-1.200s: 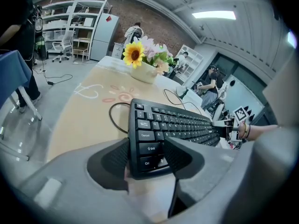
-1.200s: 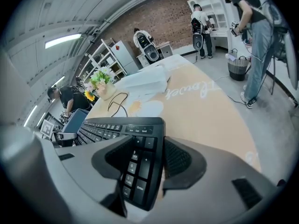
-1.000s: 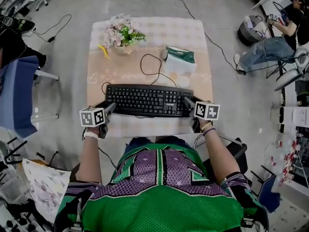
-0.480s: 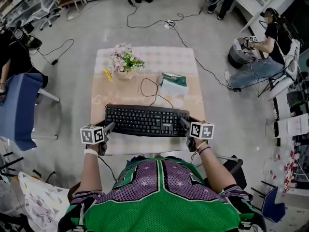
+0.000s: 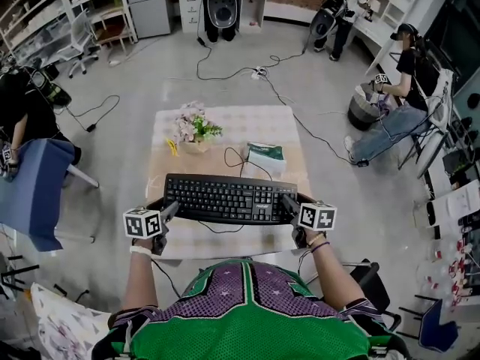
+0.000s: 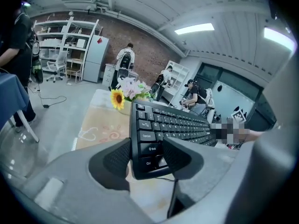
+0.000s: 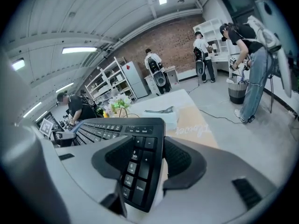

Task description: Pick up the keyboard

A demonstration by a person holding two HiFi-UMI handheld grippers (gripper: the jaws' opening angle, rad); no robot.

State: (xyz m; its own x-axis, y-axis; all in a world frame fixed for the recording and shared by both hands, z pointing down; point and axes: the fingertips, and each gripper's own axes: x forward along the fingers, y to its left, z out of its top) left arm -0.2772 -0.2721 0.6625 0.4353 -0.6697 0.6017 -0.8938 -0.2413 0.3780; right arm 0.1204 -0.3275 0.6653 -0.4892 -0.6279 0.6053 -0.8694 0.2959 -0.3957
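Observation:
A black keyboard [image 5: 225,199] hangs level above the near half of the cloth-covered table [image 5: 240,122]. My left gripper [image 5: 171,210] grips its left end; the jaws are closing, with the keyboard's Shift and Ctrl corner [image 6: 148,146] pressed between the pads [image 6: 117,157]. My right gripper [image 5: 289,201] is shut on the right end, its pads either side of the number pad [image 7: 138,160]. The keyboard's cable [image 5: 238,156] trails down onto the table.
A flower pot [image 5: 193,130] stands at the table's far left. A green and white pack [image 5: 266,156] lies behind the keyboard. A blue chair [image 5: 34,193] is at the left; people sit and stand at the right [image 5: 401,103]. Cables cross the floor.
Both grippers have risen with the keyboard between them. It has come up off the table, and the table now looks smaller and farther below.

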